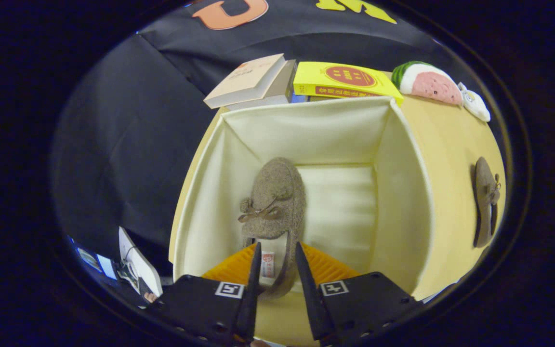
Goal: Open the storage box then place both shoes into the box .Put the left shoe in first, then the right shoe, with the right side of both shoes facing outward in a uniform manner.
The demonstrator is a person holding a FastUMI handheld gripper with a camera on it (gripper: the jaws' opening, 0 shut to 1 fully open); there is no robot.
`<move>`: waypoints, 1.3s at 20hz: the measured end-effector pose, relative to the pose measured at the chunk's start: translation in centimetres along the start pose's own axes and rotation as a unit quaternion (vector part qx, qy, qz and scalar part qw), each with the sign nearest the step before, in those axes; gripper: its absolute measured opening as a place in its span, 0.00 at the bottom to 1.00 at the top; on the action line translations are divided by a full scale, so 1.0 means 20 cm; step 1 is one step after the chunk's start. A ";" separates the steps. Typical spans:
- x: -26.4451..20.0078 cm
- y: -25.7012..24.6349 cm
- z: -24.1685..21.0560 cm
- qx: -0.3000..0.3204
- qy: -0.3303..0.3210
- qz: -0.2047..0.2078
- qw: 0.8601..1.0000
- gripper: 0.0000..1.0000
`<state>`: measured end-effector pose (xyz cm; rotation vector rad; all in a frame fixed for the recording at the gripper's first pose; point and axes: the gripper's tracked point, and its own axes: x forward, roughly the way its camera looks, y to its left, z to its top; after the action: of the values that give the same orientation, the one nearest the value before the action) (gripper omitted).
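One shoe in box, jaws apart at its heel, second shoe on table

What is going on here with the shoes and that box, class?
A person's handheld tongs reach into the open cream fabric storage box. A brown fuzzy slipper with a bow sits inside the box, its heel end between the two fingers; whether they press on it is unclear. The matching second brown slipper lies on the yellow table outside the box, so one shoe is in and one waits.
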<state>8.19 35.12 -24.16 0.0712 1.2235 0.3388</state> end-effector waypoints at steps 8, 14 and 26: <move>-0.42 -0.12 -0.04 -0.078 -0.037 -0.025 0.996 0.95; -0.64 -0.53 0.05 -0.052 -0.053 -0.077 0.994 0.95; -0.54 -1.69 0.00 0.110 0.006 -0.152 0.982 0.95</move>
<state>12.27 -0.02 -22.30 0.0711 1.2582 -0.0636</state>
